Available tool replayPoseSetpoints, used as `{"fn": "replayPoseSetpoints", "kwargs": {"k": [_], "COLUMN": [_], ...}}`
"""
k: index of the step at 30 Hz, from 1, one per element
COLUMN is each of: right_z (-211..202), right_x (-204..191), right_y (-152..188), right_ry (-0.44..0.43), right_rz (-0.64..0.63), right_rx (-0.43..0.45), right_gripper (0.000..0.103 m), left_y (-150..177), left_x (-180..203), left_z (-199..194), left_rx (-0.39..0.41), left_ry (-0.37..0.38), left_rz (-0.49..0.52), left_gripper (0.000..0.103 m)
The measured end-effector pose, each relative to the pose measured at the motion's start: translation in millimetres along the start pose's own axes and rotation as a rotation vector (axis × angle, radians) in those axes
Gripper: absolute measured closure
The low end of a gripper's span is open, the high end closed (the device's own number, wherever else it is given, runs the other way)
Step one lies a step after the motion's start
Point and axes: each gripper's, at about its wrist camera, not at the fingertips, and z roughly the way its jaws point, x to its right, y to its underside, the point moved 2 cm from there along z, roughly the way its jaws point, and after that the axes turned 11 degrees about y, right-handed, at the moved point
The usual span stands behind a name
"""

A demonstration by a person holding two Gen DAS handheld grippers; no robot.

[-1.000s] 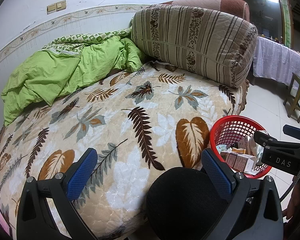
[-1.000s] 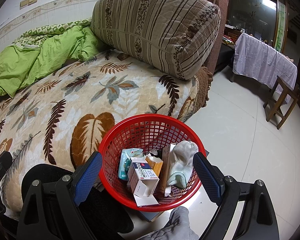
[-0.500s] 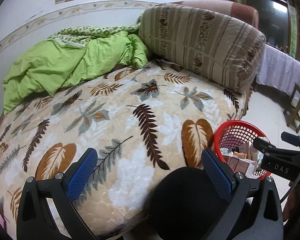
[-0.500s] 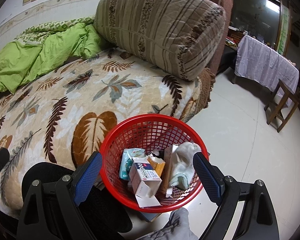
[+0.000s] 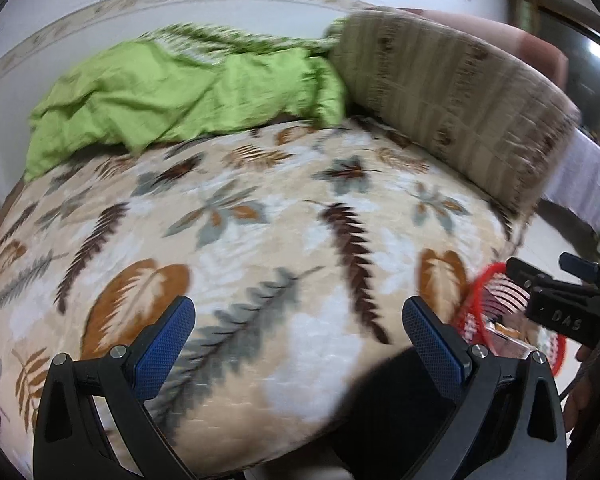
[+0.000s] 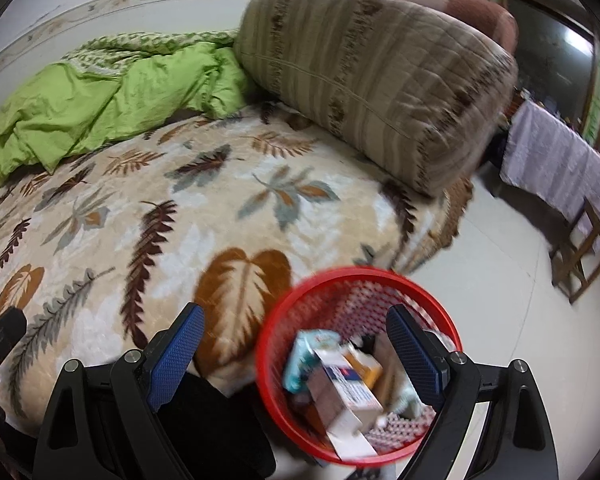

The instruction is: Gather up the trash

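Red plastic mesh basket (image 6: 359, 280) holds glossy cardboard boxes (image 6: 350, 390). Plush leaf-print blanket (image 6: 228, 196), crinkled green quilt (image 6: 112, 100), quilted striped cushion (image 6: 364, 76). Tongs' (image 6: 296, 344) blue pads (image 6: 176, 356) look textured rubber.

red mesh basket (image 6: 432, 296) upright on floor just beside bed edge, round rim, motion-blurred; inside: white carton with red-blue label (image 6: 350, 394) lying tilted, orange box (image 6: 366, 364) behind it, light-blue packet (image 6: 306, 354) at left, pale cloth-like item (image 6: 410, 398) at right

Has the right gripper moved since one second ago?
Yes. In the right wrist view the red basket has slid right and down and the striped cushion rightward, so the right gripper swung left, open.
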Motion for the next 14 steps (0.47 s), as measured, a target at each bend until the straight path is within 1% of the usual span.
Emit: {"fn": "replayPoseSetpoints", "kwargs": {"k": [3, 5, 7, 8, 10, 11, 12, 13, 14], "right_z": [1, 2, 5, 9, 21, 32, 41, 54, 65], "right_x": [-32, -54, -88, -106, -137, -160, -176, -197, -214], "right_y": [-19, -30, -42, -47, -53, -54, -55, -53, -51], "right_ry": [-0.043, -0.076, -0.124, -0.144, -0.18, -0.191, -0.203, -0.217, -0.218], "right_rz": [-0.06, -0.104, -0.163, -0.196, -0.238, -0.265, -0.281, -0.301, -0.32], "right_rx": [0.044, 0.053, 0.051, 0.04, 0.001, -0.036, -0.067, -0.101, -0.112], "right_gripper": [0.01, 0.01, 0.01, 0.01, 0.01, 0.01, 0.01, 0.01, 0.01], "left_y": [-1, 0, 3, 7, 13, 15, 18, 20, 21], "left_x": [-37, -66, -95, -114, -144, -156, -170, -179, -188], "left_z": [1, 3, 7, 10, 18, 22, 28, 34, 40], "left_rx": [-0.005, -0.018, -0.036, -0.047, -0.079, -0.099, -0.124, -0.14, -0.157], "left_ry": [-0.076, -0.124, -0.159, -0.179, -0.194, -0.214, -0.257, -0.281, -0.285], "left_rz": [-0.072, -0.136, -0.212, -0.27, -0.359, -0.386, -0.403, -0.411, -0.416], "left_gripper": [0.0, 0.0, 0.0, 0.0, 0.0, 0.0, 0.0, 0.0, 0.0]}}
